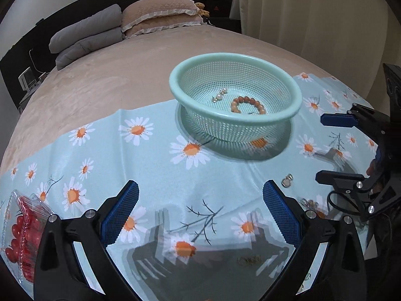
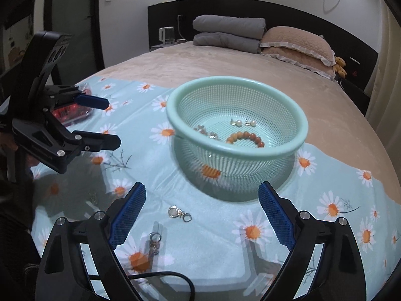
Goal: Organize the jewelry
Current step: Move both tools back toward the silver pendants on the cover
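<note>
Left tongs [image 1: 200, 213] hanging low over the daisy-print cloth [image 1: 155, 175], blue pads spread wide, nothing between them; a small gold ring cluster [image 1: 250, 259] lying on the cloth just under them, blurred. Right tongs [image 2: 201, 214] likewise spread and gripping nothing, hovering above a silver ring pair [image 2: 179, 212] on the cloth, with a second small metal piece [image 2: 155, 243] lying nearer the camera, doubled by motion blur so its form cannot be made out. Mint mesh basket [image 2: 298, 115] sitting on the cloth beyond both tongs, toward the far edge where the cloth is meeting the tan bedspread [image 1: 112, 75]. Inside the basket: a wooden bead bracelet [image 2: 246, 138] curving across the bottom, two pearl earrings [image 2: 244, 123] side by side behind it, and a small tangle of metal jewelry [image 2: 208, 133] lying to the left of the bracelet. Clear clamshell box of red fruit [image 1: 22, 230] resting on the cloth well off to the left. Grey folded blankets [image 2: 229, 33] and ruffled pillows [image 2: 298, 44] stacked at the headboard.
</note>
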The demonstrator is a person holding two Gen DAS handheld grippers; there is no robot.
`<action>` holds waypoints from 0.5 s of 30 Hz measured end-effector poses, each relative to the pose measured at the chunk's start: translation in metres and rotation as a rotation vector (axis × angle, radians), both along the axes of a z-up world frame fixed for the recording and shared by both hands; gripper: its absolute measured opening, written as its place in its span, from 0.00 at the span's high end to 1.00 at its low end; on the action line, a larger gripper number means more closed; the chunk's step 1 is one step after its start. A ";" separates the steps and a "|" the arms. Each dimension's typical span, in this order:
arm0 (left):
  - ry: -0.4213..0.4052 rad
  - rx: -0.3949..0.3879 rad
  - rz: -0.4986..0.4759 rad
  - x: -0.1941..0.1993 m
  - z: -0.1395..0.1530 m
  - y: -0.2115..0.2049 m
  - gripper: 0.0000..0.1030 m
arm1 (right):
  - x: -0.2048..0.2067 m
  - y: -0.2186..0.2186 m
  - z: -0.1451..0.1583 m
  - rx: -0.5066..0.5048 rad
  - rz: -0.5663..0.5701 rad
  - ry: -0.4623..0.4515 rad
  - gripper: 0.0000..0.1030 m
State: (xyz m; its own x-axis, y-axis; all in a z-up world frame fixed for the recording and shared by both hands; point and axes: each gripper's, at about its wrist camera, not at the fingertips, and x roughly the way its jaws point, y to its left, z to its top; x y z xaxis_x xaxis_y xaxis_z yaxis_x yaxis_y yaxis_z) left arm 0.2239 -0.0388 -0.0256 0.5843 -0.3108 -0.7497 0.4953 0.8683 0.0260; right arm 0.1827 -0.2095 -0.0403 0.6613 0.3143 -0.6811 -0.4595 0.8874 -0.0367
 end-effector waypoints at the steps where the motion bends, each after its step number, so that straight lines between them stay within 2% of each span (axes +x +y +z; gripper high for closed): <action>1: 0.000 0.003 -0.022 -0.008 -0.001 0.000 0.06 | -0.005 0.003 -0.004 -0.013 0.012 -0.001 0.16; 6: -0.006 0.017 -0.116 -0.046 -0.002 0.000 0.06 | -0.020 0.004 -0.013 0.000 0.037 0.028 0.16; 11: 0.032 0.000 -0.178 -0.083 -0.008 0.008 0.06 | -0.035 0.003 -0.020 0.058 0.034 0.026 0.17; 15: 0.085 -0.029 -0.212 -0.104 -0.022 0.008 0.06 | -0.043 0.008 -0.022 0.054 0.042 0.020 0.25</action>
State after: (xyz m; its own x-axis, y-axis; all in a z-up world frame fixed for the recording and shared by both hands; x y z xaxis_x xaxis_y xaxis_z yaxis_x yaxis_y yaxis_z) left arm 0.1196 -0.0305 -0.0471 0.4387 -0.4423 -0.7823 0.6662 0.7443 -0.0472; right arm 0.1399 -0.2010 -0.0628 0.6334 0.3784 -0.6750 -0.4968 0.8676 0.0203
